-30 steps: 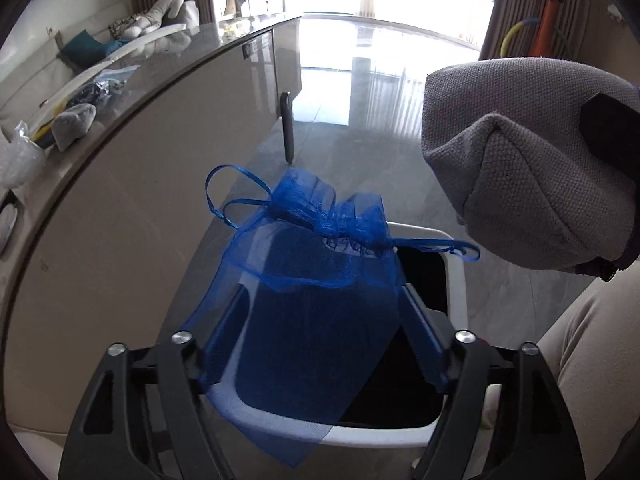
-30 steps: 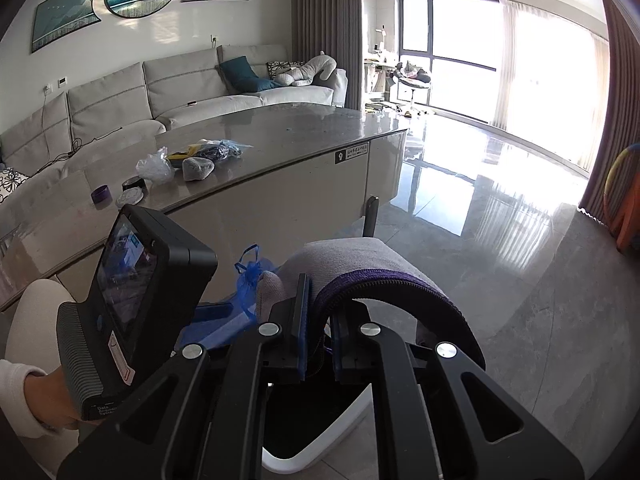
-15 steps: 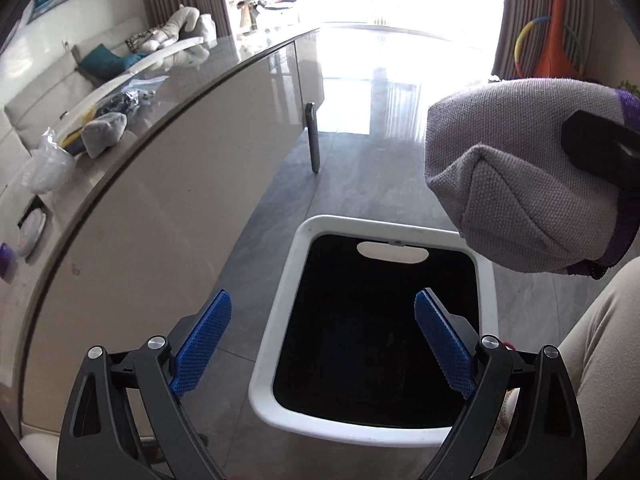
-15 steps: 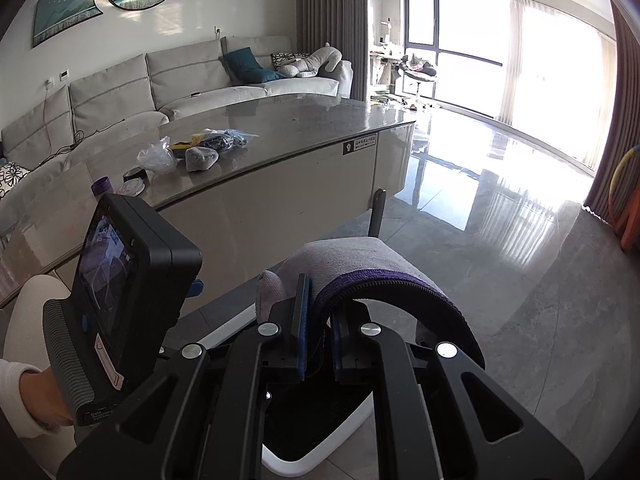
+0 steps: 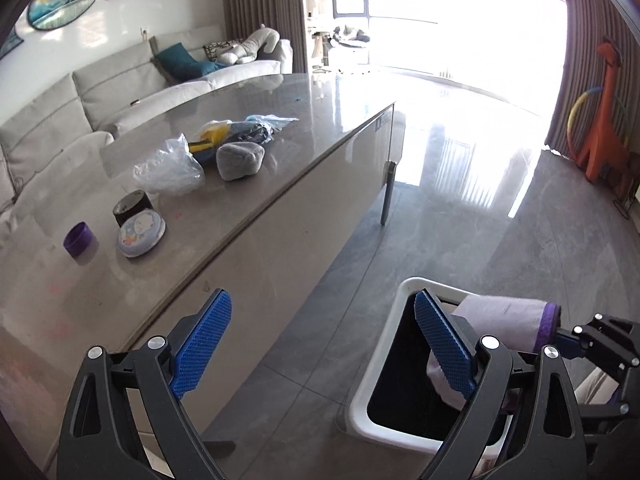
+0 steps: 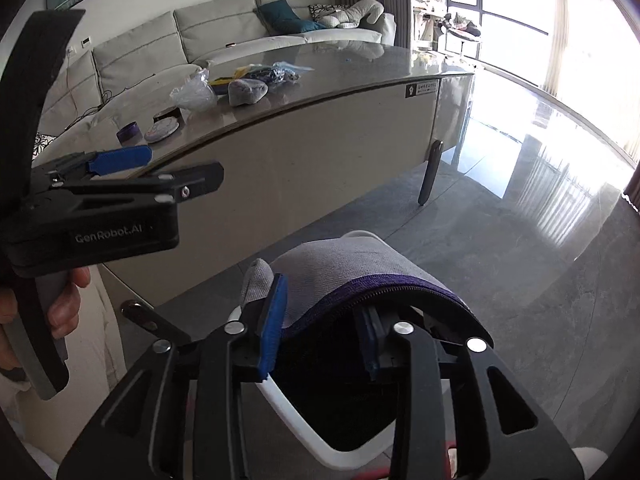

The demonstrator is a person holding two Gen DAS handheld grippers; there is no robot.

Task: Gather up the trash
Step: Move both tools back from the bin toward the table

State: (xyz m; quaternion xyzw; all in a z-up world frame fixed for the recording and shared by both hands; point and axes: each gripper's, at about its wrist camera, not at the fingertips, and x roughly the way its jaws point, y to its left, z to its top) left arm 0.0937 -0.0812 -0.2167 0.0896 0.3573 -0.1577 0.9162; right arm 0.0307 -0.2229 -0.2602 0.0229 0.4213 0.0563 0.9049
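My left gripper (image 5: 322, 304) is open and empty, raised beside the table edge and looking over the tabletop; one of its fingers (image 6: 120, 159) shows in the right wrist view. The white-rimmed bin (image 5: 380, 352) stands on the floor below, its inside dark. My right gripper (image 6: 324, 300) hangs over the bin (image 6: 304, 420) with its jaws opening. A grey pouch (image 6: 344, 264) with a purple zip edge lies across and between them, its end dipping into the bin (image 5: 508, 320). The pads stand apart and do not press on it.
On the grey table (image 5: 280, 184) lie a second grey pouch (image 5: 240, 160), a clear plastic bag (image 5: 168, 172), a bag of yellow and blue items (image 5: 240, 130), a black roll (image 5: 130, 206), a round tin (image 5: 141, 232) and a purple cap (image 5: 79, 239). A sofa stands behind.
The blue mesh bag left my left gripper, which opened, then rose and swung toward the table. My right gripper sank toward the bin and its jaws parted around the grey pouch.
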